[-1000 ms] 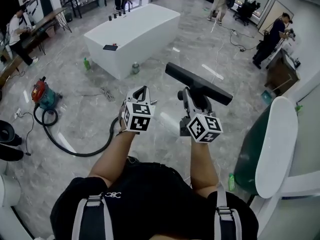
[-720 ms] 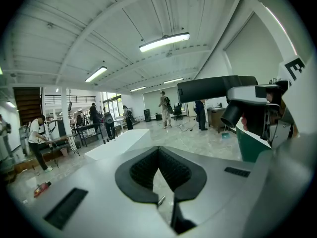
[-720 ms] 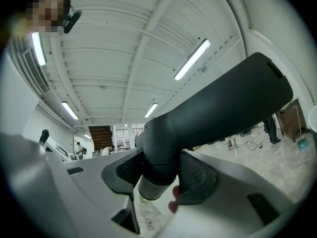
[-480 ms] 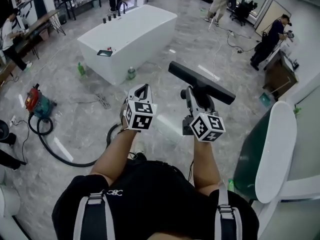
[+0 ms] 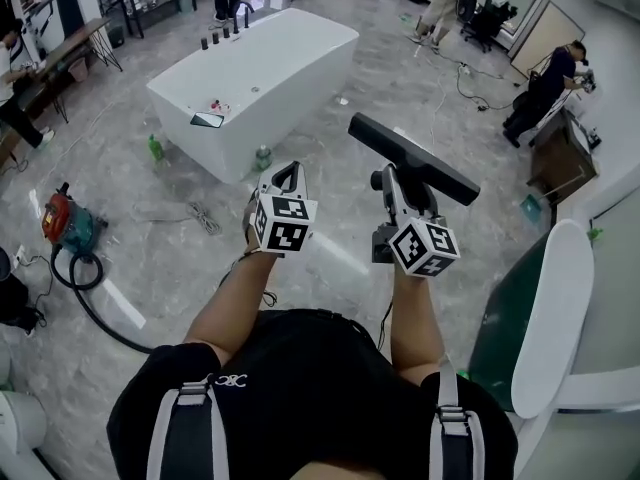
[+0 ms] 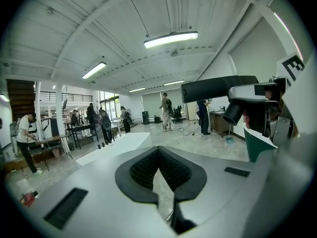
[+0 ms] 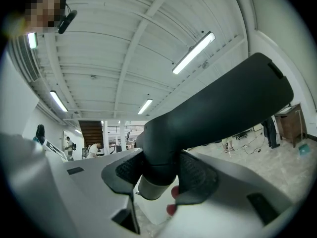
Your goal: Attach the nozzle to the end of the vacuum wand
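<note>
Your right gripper [image 5: 390,180] is clamped on the round neck of the black nozzle [image 5: 412,158], and the nozzle's wide bar lies across the jaws toward 12 o'clock. Your left gripper [image 5: 288,174], just beside it at 9 o'clock, is clenched on nothing. The red vacuum [image 5: 62,220] sits on the floor [image 5: 180,258], well apart at 9 o'clock.

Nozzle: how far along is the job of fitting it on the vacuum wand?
Done: the nozzle is picked up, its neck clamped in the right gripper. In hand: it is held above the floor; the left gripper is shut, empty. Left: fitting it, since the vacuum and its hose lie apart on the floor.
</note>
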`<state>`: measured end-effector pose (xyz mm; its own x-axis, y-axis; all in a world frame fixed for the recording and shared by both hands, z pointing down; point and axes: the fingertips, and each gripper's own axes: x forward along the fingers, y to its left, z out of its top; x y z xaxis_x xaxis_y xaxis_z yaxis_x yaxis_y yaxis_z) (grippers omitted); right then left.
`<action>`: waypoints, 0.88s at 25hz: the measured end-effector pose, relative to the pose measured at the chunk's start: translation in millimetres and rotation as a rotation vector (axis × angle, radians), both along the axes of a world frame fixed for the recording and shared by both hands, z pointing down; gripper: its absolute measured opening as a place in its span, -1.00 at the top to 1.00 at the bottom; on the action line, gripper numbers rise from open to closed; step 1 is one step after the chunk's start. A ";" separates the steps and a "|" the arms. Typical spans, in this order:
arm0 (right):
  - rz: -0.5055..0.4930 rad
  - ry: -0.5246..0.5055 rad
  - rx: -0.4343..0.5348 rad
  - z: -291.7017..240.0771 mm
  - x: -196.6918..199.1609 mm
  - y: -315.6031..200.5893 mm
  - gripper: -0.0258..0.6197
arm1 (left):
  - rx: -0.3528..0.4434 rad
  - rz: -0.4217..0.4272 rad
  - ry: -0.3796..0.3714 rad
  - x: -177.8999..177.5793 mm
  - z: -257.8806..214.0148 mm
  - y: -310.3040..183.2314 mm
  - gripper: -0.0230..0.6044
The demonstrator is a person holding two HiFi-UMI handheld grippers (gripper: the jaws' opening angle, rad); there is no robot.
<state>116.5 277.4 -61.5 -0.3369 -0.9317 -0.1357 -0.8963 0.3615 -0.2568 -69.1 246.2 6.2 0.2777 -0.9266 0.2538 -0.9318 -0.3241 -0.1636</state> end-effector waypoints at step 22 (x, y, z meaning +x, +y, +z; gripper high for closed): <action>0.023 -0.115 -0.103 47.9 25.4 -153.4 0.32 | -0.093 -0.014 -0.090 4.8 47.6 -130.5 0.90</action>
